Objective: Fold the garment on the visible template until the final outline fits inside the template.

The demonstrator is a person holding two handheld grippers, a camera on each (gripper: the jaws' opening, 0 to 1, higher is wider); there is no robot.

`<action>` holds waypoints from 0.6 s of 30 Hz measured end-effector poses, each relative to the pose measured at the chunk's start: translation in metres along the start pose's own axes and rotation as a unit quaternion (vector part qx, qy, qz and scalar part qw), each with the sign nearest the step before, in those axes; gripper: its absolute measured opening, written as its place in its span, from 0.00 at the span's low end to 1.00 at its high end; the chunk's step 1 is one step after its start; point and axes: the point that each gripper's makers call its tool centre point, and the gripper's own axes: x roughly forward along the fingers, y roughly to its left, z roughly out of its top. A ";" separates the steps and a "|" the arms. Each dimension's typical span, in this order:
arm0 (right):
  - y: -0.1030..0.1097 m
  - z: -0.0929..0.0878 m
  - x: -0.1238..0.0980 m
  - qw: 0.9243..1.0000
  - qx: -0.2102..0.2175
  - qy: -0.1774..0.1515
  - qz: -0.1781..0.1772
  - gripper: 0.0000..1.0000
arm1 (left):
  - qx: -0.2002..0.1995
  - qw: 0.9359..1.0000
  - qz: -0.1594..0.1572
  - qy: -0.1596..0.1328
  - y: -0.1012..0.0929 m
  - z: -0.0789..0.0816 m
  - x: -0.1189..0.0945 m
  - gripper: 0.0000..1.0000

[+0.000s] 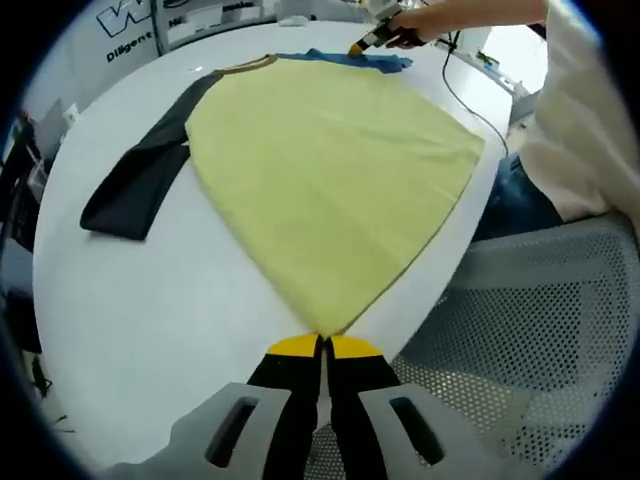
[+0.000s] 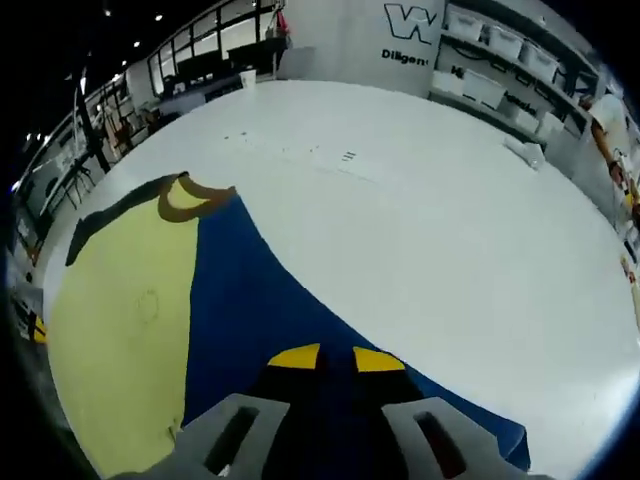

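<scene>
light: bright, even, overhead | shadows: soft, faint | edges: strong fisheye bending | focus: slightly soft throughout

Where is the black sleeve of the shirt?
In the left gripper view the black sleeve lies flat on the white table, sticking out from the left side of the yellow shirt, far from the left gripper pinching the hem.

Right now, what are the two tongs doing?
Left tongs: shut on the hem corner of the yellow shirt.
Right tongs: on the shirt's blue sleeve, tips slightly apart; grip cannot be told.
</scene>
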 end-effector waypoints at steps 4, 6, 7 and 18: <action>-0.034 -0.013 -0.037 0.999 -0.027 -0.007 -0.022 0.07 | 0.004 1.000 0.001 0.000 0.000 0.000 0.000 0.02; -0.049 -0.026 -0.055 0.999 -0.020 -0.010 -0.025 0.07 | 0.005 1.000 0.000 -0.001 0.000 0.000 0.000 0.02; -0.059 -0.035 -0.066 0.999 -0.027 -0.008 -0.033 0.06 | 0.005 1.000 0.000 -0.001 0.000 0.000 0.000 0.02; -0.049 -0.091 -0.090 0.992 -0.121 0.024 0.002 0.08 | 0.013 1.000 -0.002 0.001 0.000 0.000 0.000 0.02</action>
